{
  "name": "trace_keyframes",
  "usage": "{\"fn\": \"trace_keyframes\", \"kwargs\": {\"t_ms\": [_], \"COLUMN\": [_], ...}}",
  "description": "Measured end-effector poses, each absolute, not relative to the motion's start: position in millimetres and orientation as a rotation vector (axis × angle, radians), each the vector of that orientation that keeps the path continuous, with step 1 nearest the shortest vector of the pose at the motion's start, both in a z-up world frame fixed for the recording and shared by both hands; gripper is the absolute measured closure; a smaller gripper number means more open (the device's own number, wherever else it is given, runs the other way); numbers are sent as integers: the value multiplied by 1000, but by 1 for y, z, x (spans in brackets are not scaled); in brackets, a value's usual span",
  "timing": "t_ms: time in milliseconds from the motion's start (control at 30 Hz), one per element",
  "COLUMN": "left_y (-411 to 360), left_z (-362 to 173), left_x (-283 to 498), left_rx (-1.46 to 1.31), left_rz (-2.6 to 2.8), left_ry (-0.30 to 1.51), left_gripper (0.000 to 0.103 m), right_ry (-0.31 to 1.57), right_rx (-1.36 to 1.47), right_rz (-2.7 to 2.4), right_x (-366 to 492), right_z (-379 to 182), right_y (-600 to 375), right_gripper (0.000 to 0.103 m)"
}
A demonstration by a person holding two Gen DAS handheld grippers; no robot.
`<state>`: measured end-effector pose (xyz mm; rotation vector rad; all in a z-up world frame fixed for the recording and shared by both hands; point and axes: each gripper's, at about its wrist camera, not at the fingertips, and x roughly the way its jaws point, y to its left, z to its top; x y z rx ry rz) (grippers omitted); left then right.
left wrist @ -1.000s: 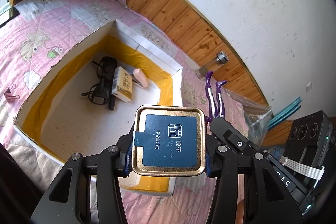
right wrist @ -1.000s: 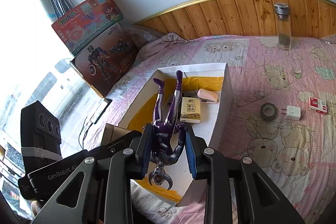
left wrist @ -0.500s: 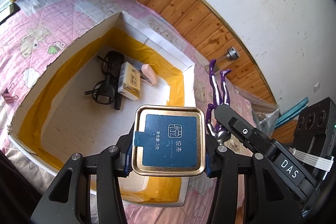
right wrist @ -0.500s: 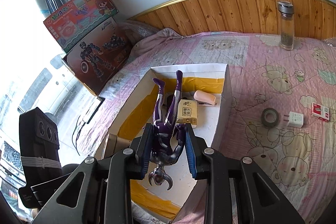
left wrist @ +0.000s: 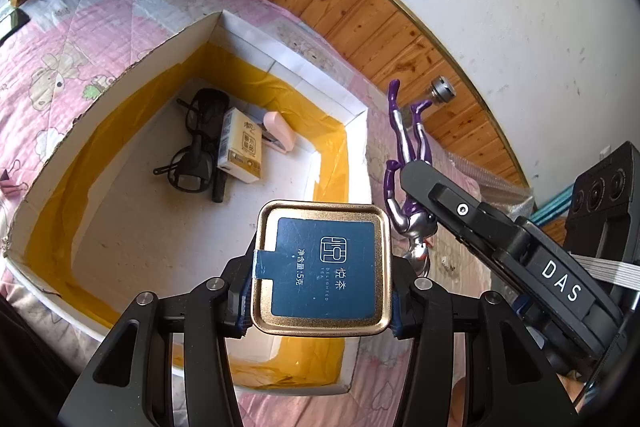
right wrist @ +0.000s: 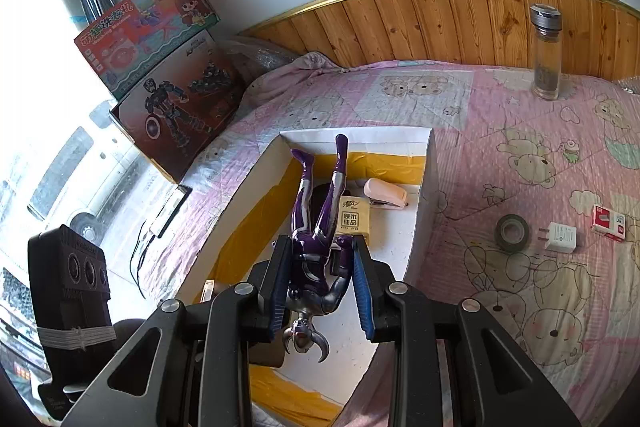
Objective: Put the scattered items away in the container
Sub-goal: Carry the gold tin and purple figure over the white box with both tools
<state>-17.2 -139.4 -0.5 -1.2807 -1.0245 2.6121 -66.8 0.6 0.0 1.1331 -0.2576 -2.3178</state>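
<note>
Pink quilt bed (right wrist: pixel 500 131) w/ box (left wrist: pixel 356 131) lying on it. Left gripper (left wrist: pixel 322 301) is pinching tea tin (left wrist: pixel 322 267), right gripper (right wrist: pixel 320 283) is clamping purple figure (right wrist: pixel 316 247), both hovering over box. Lower each before letting go, clear of glasses (left wrist: pixel 196 143).

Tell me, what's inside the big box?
Inside the cardboard box lie black glasses, a tissue pack and a pink stapler. The held tea tin hides the near corner.
</note>
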Motion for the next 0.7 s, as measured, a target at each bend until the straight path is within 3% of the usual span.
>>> {"fn": "trace_keyframes", "kwargs": {"t_ms": [700], "left_y": [-136], "left_z": [-18], "left_x": [-39], "left_rx": [-1366], "left_rz": [2593], "left_ry": [-995], "left_gripper": [52], "right_ry": [-208], "right_rx": [1210], "right_rz": [-2316], "right_x": [-90], "right_z": [-12], "right_y": [-10], "right_gripper": [72]}}
